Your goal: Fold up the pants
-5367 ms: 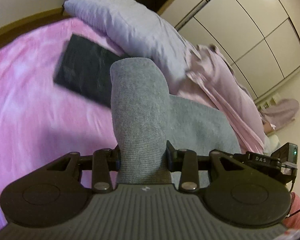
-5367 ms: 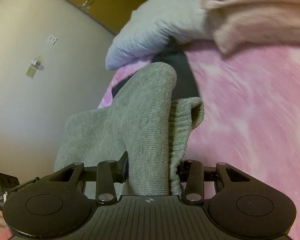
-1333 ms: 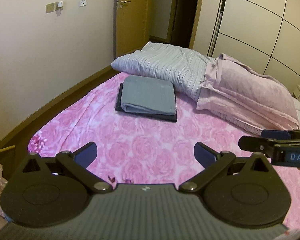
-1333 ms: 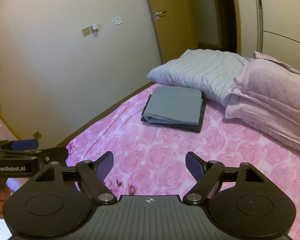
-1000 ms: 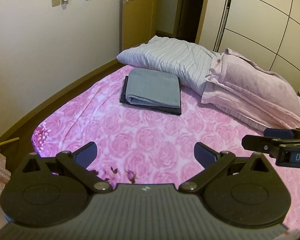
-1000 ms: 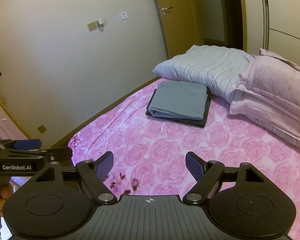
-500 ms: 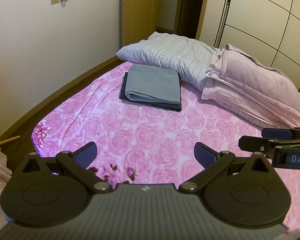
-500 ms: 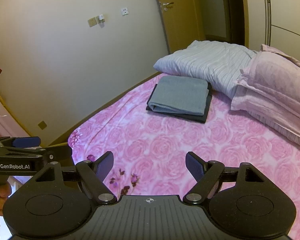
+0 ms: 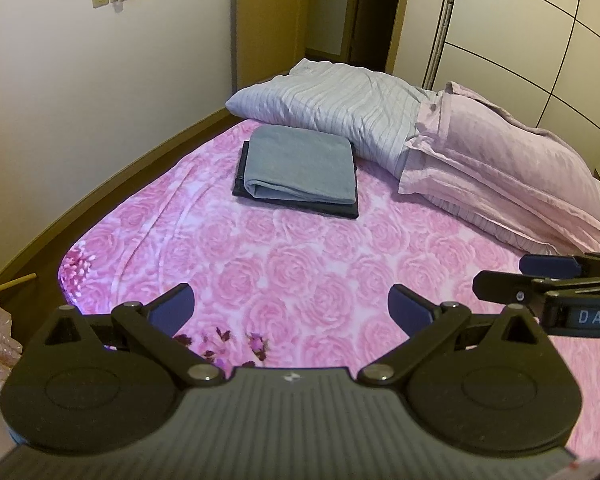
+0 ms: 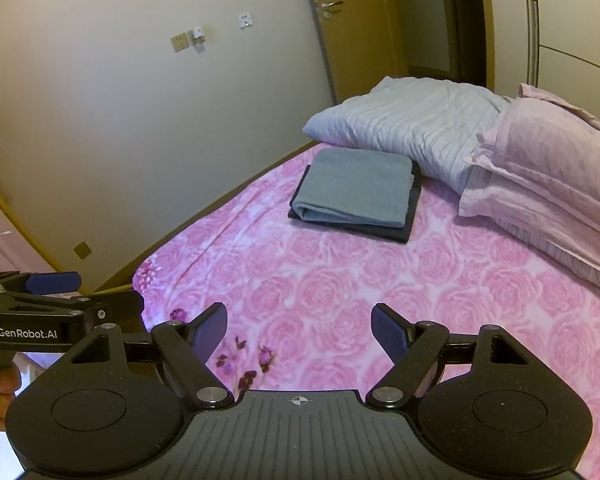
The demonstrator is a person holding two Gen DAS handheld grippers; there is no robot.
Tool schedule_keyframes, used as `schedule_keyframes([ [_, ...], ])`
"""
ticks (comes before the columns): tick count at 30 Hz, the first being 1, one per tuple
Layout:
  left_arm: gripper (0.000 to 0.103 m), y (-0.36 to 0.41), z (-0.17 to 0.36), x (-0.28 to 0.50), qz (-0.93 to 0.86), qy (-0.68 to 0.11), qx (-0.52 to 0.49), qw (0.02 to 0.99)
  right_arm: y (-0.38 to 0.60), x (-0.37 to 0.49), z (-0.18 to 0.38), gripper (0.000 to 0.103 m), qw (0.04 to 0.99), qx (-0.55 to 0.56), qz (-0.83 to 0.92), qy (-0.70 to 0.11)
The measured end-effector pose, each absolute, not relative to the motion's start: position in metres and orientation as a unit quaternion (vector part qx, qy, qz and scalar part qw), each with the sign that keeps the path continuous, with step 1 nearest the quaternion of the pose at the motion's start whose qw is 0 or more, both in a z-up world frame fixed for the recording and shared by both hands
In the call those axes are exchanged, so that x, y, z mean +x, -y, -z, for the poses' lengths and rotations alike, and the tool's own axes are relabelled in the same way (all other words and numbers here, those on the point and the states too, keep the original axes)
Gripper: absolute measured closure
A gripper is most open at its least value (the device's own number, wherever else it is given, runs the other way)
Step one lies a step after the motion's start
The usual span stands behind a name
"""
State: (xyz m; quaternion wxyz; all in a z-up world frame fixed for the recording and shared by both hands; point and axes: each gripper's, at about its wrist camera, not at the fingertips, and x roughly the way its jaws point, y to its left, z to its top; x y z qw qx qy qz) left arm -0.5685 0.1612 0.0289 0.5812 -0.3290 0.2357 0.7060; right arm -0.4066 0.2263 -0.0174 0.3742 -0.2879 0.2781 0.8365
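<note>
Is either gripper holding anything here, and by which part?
Nothing is held. The left gripper and right gripper are open; the folded grey pants lie apart.

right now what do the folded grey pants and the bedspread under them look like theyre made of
Grey pants: soft, matte knit, probably fleece or jersey; the fold edge is thick and rounded. Bedspread: plush pink rose-print fabric, slightly fuzzy with a faint sheen, likely fleece or flannel.
</note>
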Motion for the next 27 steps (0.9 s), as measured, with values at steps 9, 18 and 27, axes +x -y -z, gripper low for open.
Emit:
schedule_keyframes([
  [9,0.001,-0.1656,-0.0264,-0.5690,-0.703,-0.239,-0.334,0.581,-0.2290,-0.4085,0.0187,0.027,0.374,-0.291,-0.835,-0.279],
  [18,0.001,-0.1669,-0.0243,-0.5691,-0.702,-0.238,-0.338,0.580,-0.2300,-0.4095,0.0204,0.027,0.373,-0.293,-0.835,-0.279],
  [27,0.001,-0.1655,-0.0222,-0.5666,-0.700,-0.236,-0.338,0.582,-0.2303,-0.4095,0.0224,0.027,0.374,-0.293,-0.834,-0.280],
])
